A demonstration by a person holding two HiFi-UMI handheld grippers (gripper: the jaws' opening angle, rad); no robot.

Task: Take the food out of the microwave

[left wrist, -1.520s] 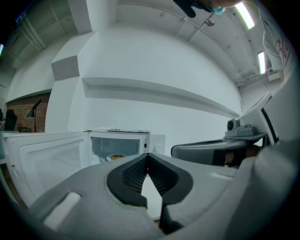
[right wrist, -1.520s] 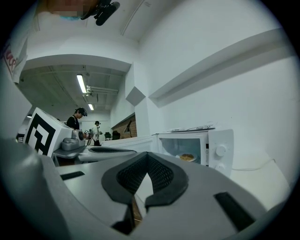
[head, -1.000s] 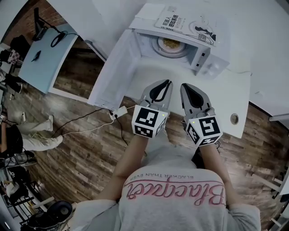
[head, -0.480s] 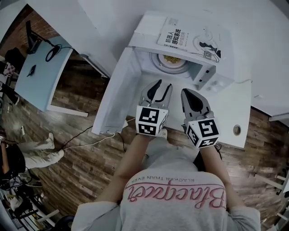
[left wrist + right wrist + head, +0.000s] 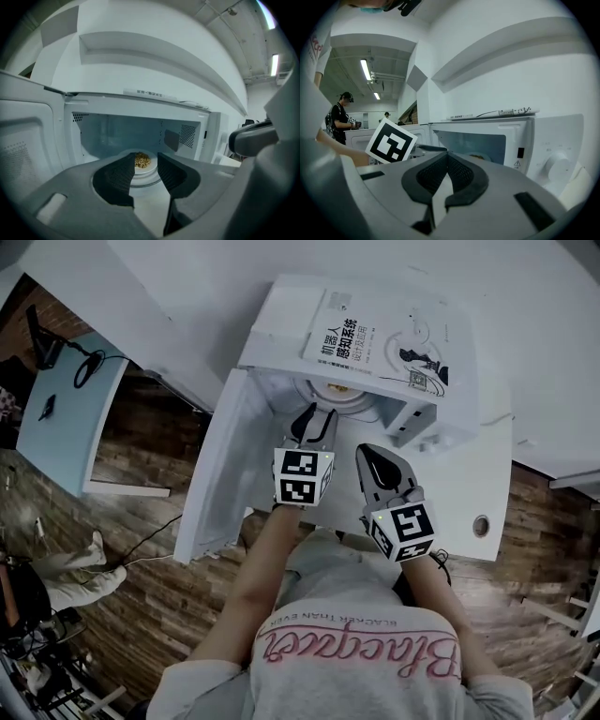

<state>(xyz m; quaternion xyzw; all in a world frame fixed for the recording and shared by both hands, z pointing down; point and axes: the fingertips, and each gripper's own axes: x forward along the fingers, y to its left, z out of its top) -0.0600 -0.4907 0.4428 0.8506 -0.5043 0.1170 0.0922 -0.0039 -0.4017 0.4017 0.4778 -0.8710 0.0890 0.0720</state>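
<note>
Head view: since a second earlier both hands had carried forward, and the left gripper now had its tips at the mouth of the boxy white microwave, whose smooth door hung wide open to the left; its jaws, closed then, now stood spread; the right gripper trailed just beside it, short of the opening; a glossy paperback book lay flat on top; by this the reach looked nearly made, the grasp not yet. Left gripper view: ribbed dark pads stood parted with nothing pinched, framing a round white plate that bore a small heap of yellowish crumbly food, deep on the cavity floor. Right gripper view: jaws pressed together, empty; a round plastic knob showed on the microwave's front.
</note>
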